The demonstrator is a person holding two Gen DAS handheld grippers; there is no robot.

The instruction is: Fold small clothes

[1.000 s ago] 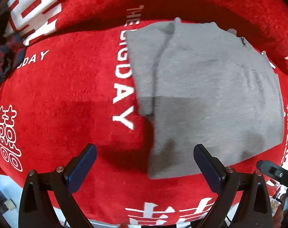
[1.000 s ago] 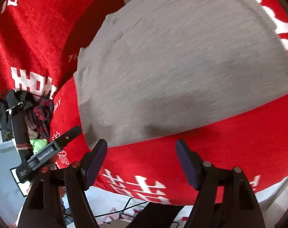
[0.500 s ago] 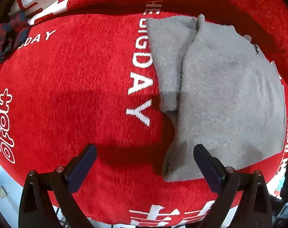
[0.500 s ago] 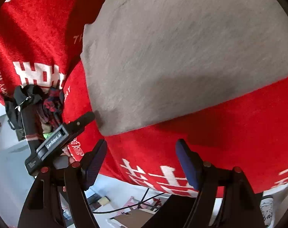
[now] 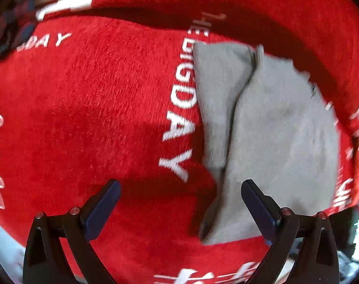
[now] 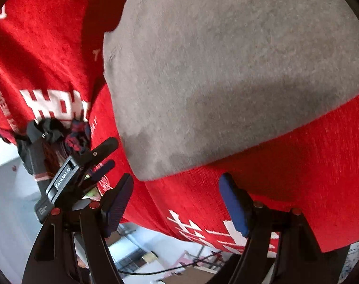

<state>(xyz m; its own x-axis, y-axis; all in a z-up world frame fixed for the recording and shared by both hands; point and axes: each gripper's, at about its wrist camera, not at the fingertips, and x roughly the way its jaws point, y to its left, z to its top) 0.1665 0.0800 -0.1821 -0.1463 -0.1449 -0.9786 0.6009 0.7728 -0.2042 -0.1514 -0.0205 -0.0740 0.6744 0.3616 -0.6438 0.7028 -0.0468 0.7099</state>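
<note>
A grey knitted garment (image 5: 274, 137) lies flat on a red cloth (image 5: 89, 108) with white lettering. One side is folded over, with a narrower layer (image 5: 217, 99) showing along its left edge. My left gripper (image 5: 179, 208) is open and empty, above the garment's near left corner. In the right wrist view the same garment (image 6: 226, 71) fills the upper frame. My right gripper (image 6: 177, 201) is open and empty, just off the garment's near edge. The left gripper also shows in the right wrist view (image 6: 84, 165).
A pile of dark and plaid clothes (image 6: 73, 137) lies at the red cloth's far left end; it also shows in the left wrist view (image 5: 11, 23). The table edge (image 6: 203, 232) drops to a pale floor (image 6: 9, 189) with cables and boxes.
Both grippers have shifted left along the garment's near edge and lower. The garment now sits further right in the left wrist view. Neither gripper has taken hold of anything.
</note>
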